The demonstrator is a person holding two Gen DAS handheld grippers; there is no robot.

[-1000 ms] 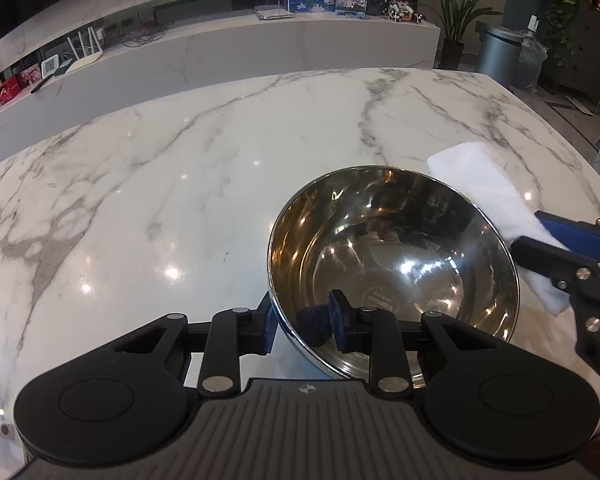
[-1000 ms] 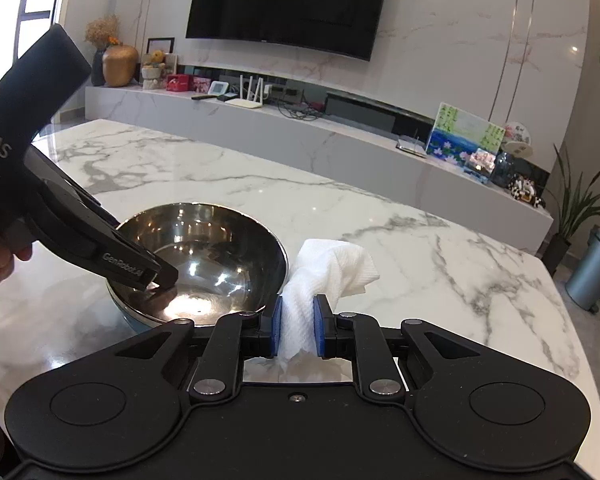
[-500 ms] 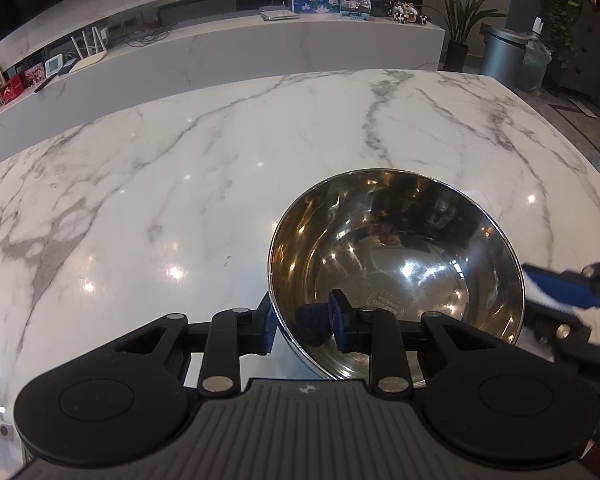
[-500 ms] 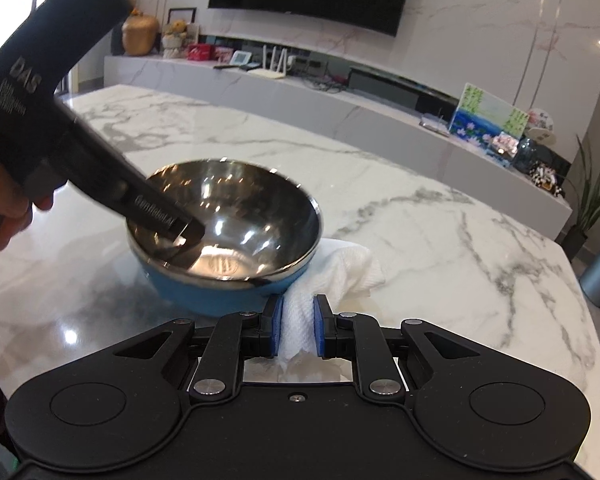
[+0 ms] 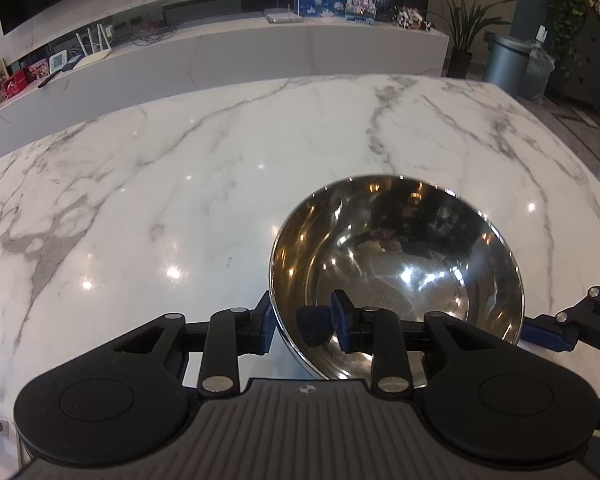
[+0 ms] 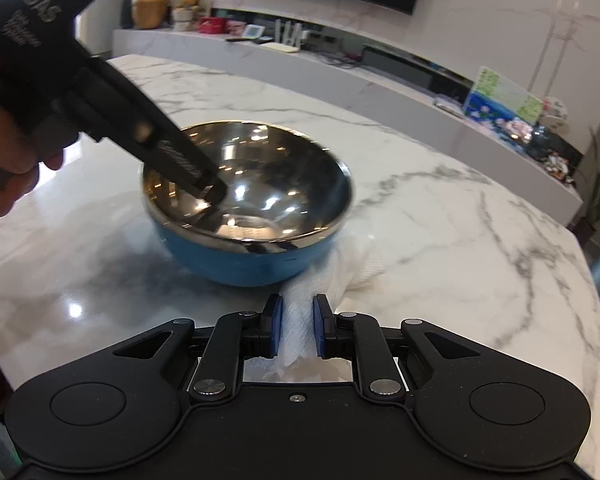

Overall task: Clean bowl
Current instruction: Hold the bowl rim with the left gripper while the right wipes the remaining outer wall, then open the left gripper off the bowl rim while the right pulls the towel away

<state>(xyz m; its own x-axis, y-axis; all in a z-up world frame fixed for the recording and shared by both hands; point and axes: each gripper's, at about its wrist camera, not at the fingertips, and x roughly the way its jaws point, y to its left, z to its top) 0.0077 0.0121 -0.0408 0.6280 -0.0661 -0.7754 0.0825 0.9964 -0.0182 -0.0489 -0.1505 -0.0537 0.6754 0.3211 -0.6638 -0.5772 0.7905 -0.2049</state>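
A steel bowl [image 5: 400, 256] with a blue outside [image 6: 244, 268] stands on the marble table [image 5: 180, 200]. My left gripper [image 5: 302, 322] straddles its near rim, one pad outside and one inside. Its jaws are opening, and both pads still look in touch with the wall. In the right wrist view the left gripper [image 6: 212, 196] reaches down into the bowl from the left, held by a hand [image 6: 4, 184]. My right gripper [image 6: 296, 328] is shut on a white paper towel [image 6: 300, 316], which trails under the bowl's right side. The right gripper [image 5: 540, 334] shows beside the bowl's right rim.
A long marble sideboard [image 5: 260, 52] with routers, pictures and small ornaments runs behind the table. A grey bin [image 5: 504, 64] and a plant [image 5: 464, 32] stand at the far right. The table's right edge [image 6: 592, 280] curves close by the bowl.
The right gripper drew the towel off the table beside the bowl and came lower and nearer, so the bowl's blue side now shows. The left gripper kept its place on the rim.
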